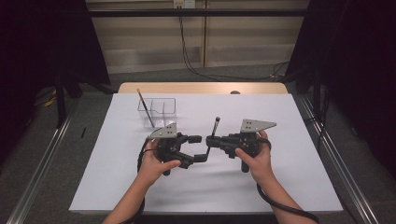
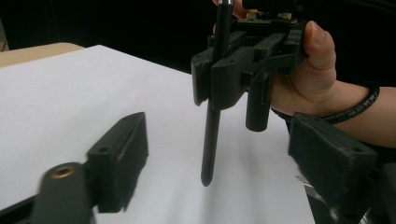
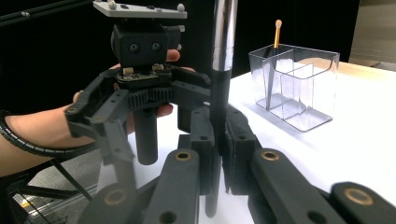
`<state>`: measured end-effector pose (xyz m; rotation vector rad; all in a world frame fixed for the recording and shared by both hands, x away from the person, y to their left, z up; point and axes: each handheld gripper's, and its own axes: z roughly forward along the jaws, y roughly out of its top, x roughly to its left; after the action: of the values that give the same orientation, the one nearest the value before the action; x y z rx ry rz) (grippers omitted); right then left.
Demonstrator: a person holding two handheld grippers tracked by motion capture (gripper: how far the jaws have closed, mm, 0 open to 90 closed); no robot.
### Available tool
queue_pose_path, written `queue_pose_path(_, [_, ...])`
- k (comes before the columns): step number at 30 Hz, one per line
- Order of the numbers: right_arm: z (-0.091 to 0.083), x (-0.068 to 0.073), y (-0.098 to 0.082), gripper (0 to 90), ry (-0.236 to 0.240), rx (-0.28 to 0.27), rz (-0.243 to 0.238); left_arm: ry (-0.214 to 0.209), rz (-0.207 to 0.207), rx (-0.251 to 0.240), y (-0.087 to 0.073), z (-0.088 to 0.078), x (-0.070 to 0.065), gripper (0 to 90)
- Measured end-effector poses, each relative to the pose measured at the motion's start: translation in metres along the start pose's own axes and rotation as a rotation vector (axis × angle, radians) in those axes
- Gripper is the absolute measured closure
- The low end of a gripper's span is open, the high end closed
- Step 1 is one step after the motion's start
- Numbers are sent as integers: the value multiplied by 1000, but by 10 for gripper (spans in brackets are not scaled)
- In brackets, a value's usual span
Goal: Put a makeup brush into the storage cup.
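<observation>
Jaws of the right gripper (image 1: 211,141) are clamped on an upright dark brush (image 2: 212,126) above the middle of the table (image 1: 289,140) — the left gripper (image 1: 198,148) faces it, jaws apart, nothing between them. A clear organizer (image 1: 159,112) stands nearer the far-left corner.

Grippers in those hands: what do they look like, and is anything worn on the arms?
Both grippers, left and right, are black, jointed linkages ending in blocky jaws, with brass-coloured pivot pins. Each carries a grey three-cornered plate on top and a handle below. A black spiral-wrapped cable trails from each. The forearms are bare, no sleeves.
</observation>
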<state>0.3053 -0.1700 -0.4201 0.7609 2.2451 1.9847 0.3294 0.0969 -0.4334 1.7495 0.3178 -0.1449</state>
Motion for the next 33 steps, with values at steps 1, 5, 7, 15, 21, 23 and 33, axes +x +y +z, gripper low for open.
queue_pose_path(1, [0, 0, 0, 845, -1, 1, 0, 6, 2, -1, 0, 0, 0, 166])
queue_pose_path(5, [0, 0, -1, 845, -1, 1, -3, 18, 13, -8, 2, -2, 1, 116])
queue_pose_path(7, [0, 0, -1, 845, -2, 3, -4, 19, 20, -4, 3, -2, 1, 102])
queue_pose_path(15, [0, -1, -2, 845, -1, 6, -9, 27, 28, -13, 10, -2, 1, 84])
queue_pose_path(21, [1, 0, -2, 845, -1, 7, -9, 27, 27, -16, 17, -2, 2, 73])
queue_pose_path(23, [2, 0, -2, 845, 1, 7, -11, 23, 29, -19, 20, -1, 2, 69])
queue_pose_path(33, [4, 0, -4, 845, 5, 14, -14, 20, 31, -23, 33, 3, 4, 72])
